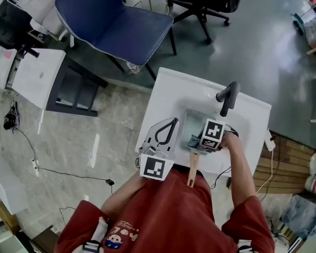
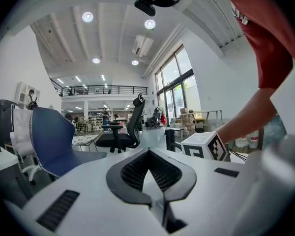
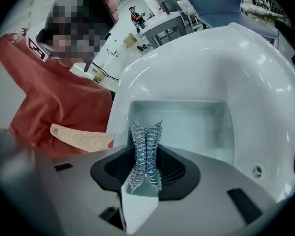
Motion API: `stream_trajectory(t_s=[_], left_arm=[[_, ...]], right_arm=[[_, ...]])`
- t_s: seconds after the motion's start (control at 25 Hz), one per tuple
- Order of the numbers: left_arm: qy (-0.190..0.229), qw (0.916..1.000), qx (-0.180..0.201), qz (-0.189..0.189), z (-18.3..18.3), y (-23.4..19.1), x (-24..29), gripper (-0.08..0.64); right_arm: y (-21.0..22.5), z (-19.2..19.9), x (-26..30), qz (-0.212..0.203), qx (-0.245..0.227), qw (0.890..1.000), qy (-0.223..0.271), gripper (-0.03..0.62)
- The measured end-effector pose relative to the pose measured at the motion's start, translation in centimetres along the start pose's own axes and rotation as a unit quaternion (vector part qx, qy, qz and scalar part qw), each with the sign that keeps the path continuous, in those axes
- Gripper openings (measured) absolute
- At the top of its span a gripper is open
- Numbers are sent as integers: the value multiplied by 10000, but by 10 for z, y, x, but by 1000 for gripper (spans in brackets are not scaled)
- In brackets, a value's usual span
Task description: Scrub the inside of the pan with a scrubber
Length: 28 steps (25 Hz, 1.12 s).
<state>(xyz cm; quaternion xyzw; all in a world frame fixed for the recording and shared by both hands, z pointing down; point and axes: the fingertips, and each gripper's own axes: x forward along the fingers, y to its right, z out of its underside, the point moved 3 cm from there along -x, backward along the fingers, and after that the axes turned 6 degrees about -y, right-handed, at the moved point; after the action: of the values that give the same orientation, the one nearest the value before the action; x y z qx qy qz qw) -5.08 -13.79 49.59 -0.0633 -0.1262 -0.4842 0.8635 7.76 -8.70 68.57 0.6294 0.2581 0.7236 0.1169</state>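
The right claw (image 3: 146,168) is squeezing tight on the shiny wire scrubber (image 3: 146,141), holding it over the near end of the square pan (image 3: 187,124). The pan is sitting down inside the white sink (image 1: 168,88), filling most of the bowl, its walls close to the sink's walls. Its wooden handle (image 1: 192,174) is sticking out past the sink's near edge. The left claw (image 2: 148,156) is waiting over the sink's left rim, pinched closed on nothing. Bare floor (image 1: 95,130) is lying open left of the sink
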Motion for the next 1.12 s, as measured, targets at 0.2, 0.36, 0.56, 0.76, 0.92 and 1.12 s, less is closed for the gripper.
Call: stream_trajectory(t_s=[0.2,0.36,0.56,0.76,0.92,1.12], left_arm=[[-9,10000,-4,35,3,1,1,12],[-53,10000,-13,53,7,3,2,12],[-49,10000,-2,63,6,4,2,12],[-39,10000,36,69,7,5,1,12],[-5,10000,20,60,7,5,0,12],[-17,10000,-9,49,6,3,-1,12]], right_arm=[[17,1,0,571,58,9983,-32,150],[34,6,-6,1174,91,9927,-259,150],[52,1,-3,1666,-31,9860,62,150],[69,3,1,2157,-48,9764,143,149],[83,2,5,2775,-126,9606,106,149],[97,-1,8,3277,-144,9446,101,149]])
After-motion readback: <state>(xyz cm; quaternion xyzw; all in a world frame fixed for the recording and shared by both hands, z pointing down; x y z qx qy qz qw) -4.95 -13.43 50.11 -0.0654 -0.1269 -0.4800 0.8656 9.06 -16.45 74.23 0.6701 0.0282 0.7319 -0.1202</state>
